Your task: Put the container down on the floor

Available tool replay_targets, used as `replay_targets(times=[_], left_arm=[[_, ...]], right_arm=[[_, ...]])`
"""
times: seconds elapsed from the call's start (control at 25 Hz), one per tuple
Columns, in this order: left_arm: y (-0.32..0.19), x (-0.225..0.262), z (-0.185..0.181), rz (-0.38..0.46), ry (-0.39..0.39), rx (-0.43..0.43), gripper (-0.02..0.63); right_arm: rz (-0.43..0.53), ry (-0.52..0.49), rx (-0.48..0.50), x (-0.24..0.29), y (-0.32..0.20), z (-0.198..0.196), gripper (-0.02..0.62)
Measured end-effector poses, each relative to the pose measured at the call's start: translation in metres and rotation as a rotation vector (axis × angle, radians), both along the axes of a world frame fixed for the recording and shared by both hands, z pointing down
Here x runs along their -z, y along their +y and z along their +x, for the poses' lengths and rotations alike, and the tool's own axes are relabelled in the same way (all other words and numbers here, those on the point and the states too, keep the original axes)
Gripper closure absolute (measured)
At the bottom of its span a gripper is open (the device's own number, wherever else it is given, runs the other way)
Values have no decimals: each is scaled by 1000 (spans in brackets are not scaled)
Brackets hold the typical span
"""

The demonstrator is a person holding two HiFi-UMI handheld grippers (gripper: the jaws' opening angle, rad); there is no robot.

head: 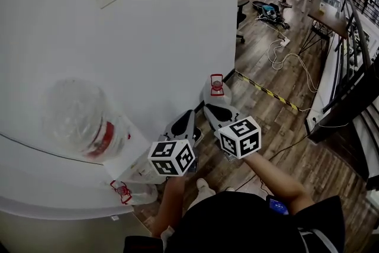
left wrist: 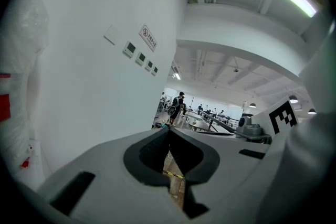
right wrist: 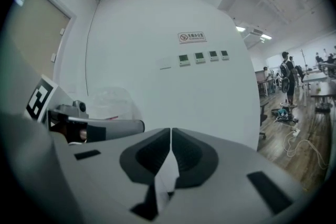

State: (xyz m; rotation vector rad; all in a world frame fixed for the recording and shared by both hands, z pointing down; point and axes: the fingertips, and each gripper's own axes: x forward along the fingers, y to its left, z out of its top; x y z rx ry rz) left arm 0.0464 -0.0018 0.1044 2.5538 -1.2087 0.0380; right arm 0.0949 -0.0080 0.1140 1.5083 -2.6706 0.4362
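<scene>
Since my left gripper (left wrist: pixel 168 132) and right gripper (right wrist: pixel 171 131) are both pressed together and empty, I judge the container (head: pixel 83 118) already down. It lies against the wall (head: pixel 177 38) at my left, so nothing seems left to do.

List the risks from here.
Both the left gripper and right gripper are shut and empty, so a hasty reach may only shove the clear container. Its round, smooth wall looks likely to slip. The red-handled jug stands just ahead and could get knocked.
</scene>
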Motion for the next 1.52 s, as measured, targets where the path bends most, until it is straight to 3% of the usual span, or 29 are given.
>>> replay_targets(times=[0.44, 0.64, 1.52], left_arm=[[35, -6, 13, 0, -1, 21, 592], [38, -8, 12, 21, -4, 48, 592], [42, -2, -3, 11, 48, 70, 592]], right_arm=[[50, 18, -2, 5, 33, 19, 566], [68, -24, 4, 10, 40, 22, 566], [37, -51, 26, 4, 37, 10, 566]])
